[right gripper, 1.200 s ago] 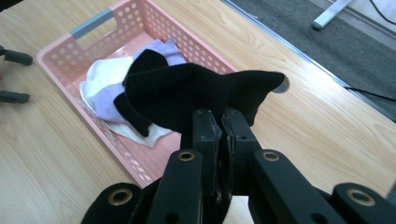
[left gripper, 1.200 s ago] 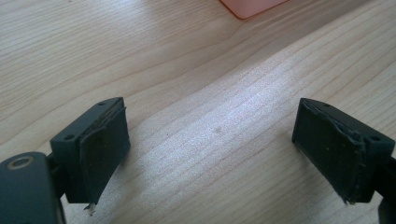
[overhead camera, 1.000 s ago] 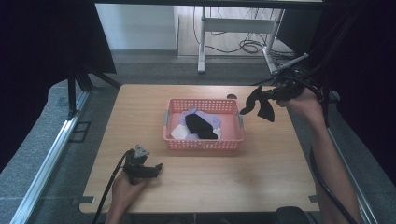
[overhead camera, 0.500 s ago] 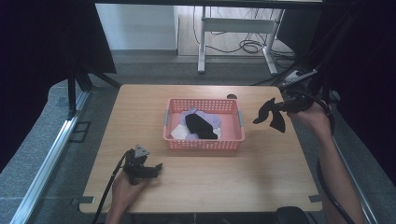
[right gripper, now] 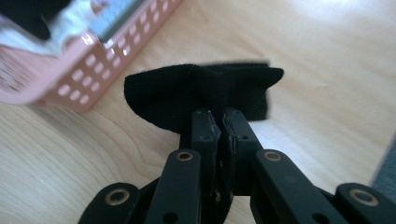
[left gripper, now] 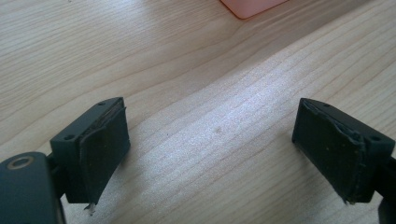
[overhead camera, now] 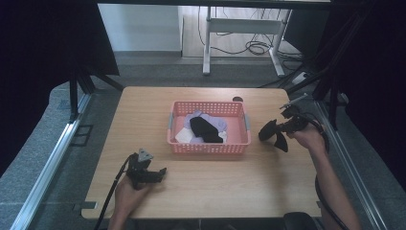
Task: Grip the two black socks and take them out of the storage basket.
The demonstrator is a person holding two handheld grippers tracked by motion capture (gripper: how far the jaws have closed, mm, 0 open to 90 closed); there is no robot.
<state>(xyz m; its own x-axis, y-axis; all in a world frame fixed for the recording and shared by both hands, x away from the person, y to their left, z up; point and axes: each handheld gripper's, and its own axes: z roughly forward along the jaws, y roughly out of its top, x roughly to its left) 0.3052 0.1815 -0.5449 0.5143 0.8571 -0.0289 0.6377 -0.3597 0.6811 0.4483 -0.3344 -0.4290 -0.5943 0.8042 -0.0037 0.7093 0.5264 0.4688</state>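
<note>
A pink basket [overhead camera: 239,145] stands mid-table with a black sock [overhead camera: 203,129], a lilac cloth [overhead camera: 197,116] and a white cloth [overhead camera: 184,136] inside. My right gripper [overhead camera: 281,128] hangs to the right of the basket, shut on another black sock [overhead camera: 270,132]; in the right gripper view that black sock [right gripper: 196,95] droops from the pinched jaws just above the wood, with the basket [right gripper: 70,79] at the upper left. My left gripper [overhead camera: 161,171] rests near the front left of the table, open, with bare wood between its pads [left gripper: 103,142].
The wooden table [overhead camera: 210,191] has dark curtains at both sides. A small dark hole [overhead camera: 236,99] sits behind the basket. Metal rails run along the floor at left and right. A desk frame with cables stands beyond the table.
My right gripper has come down and slightly toward the front with the black sock, from above the basket's right end to beside it near the tabletop. The left gripper has stayed put.
</note>
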